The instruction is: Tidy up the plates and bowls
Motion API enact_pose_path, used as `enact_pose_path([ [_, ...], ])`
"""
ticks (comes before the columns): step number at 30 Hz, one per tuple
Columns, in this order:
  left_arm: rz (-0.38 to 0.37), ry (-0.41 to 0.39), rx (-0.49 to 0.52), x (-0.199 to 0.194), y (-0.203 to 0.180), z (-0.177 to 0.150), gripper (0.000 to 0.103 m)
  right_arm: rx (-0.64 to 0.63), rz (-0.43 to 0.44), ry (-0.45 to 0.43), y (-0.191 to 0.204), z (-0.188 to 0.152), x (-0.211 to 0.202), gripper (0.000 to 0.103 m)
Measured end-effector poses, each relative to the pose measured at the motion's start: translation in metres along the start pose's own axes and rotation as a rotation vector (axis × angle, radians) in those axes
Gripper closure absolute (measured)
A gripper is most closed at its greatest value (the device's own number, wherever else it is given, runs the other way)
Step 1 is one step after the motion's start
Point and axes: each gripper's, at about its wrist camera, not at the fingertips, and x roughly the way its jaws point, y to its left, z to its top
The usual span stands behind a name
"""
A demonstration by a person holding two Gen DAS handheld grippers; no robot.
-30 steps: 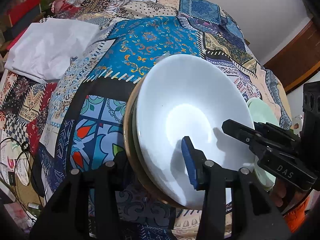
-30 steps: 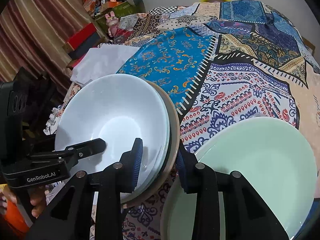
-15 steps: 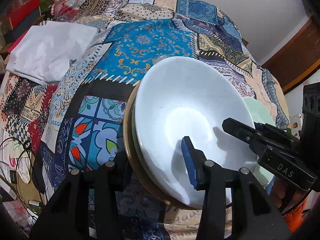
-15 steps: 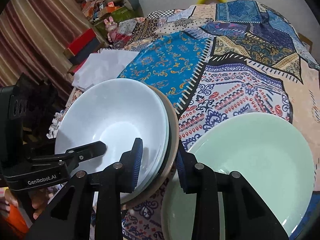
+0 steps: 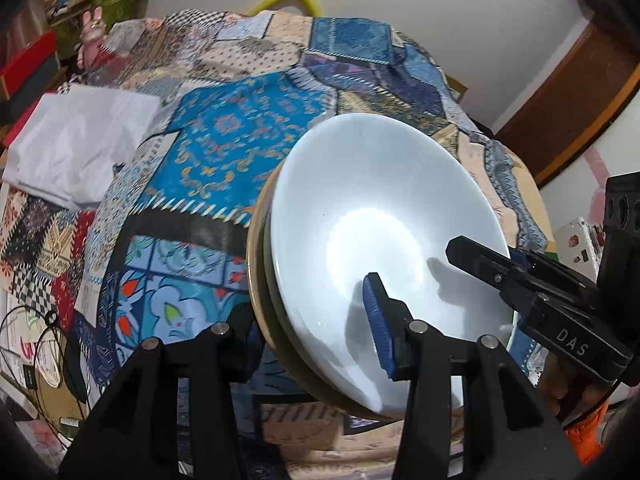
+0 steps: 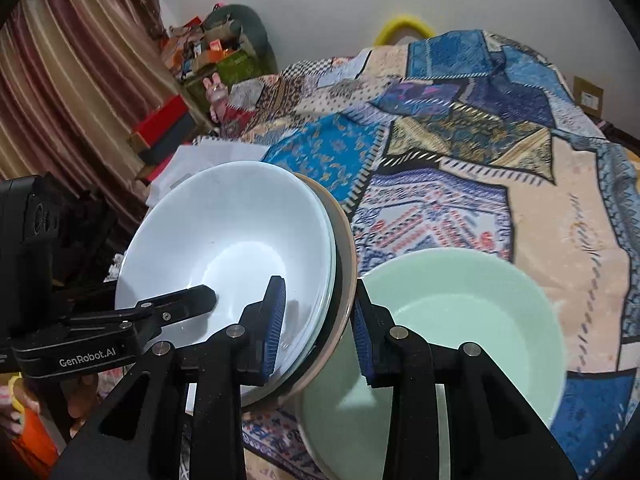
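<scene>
Bright indoor light, glare on the white bowl (image 5: 384, 240) (fisheye-bent, dark corners).

"das" on right gripper (image 5: 476, 254), "genrobot.ai" on left gripper (image 6: 206, 300)

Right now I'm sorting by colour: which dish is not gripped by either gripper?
The pale green bowl, resting on the patchwork cloth. The stacked white bowl is clamped by both grippers.
</scene>
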Motion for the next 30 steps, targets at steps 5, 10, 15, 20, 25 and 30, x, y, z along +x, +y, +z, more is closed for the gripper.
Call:
enact_pose_path([
  [5, -0.025, 0.002, 0.034, 0.001, -0.024, 0.002, 0.058, 0.018, -0.026, -0.029, -0.015, -0.003, -0.02, 0.074],
  [10, -0.049, 0.011, 0.067, 0.004, -0.048, 0.002, 0.058, 0.035, -0.053, -0.047, -0.03, -0.007, -0.036, 0.074],
  [15, -0.069, 0.027, 0.096, 0.011, -0.068, 0.0, 0.058, 0.056, -0.074, -0.06, -0.046, -0.014, -0.05, 0.074],
  [20, -0.08, 0.048, 0.122, 0.023, -0.087, -0.001, 0.058, 0.082, -0.093, -0.062, -0.061, -0.022, -0.058, 0.074],
  [25, -0.088, 0.073, 0.134, 0.036, -0.097, -0.002, 0.058, 0.104, -0.104, -0.058, -0.074, -0.03, -0.063, 0.074],
  [30, -0.089, 0.099, 0.142, 0.048, -0.103, -0.002, 0.058, 0.126, -0.108, -0.046, -0.085, -0.036, -0.062, 0.074],
])
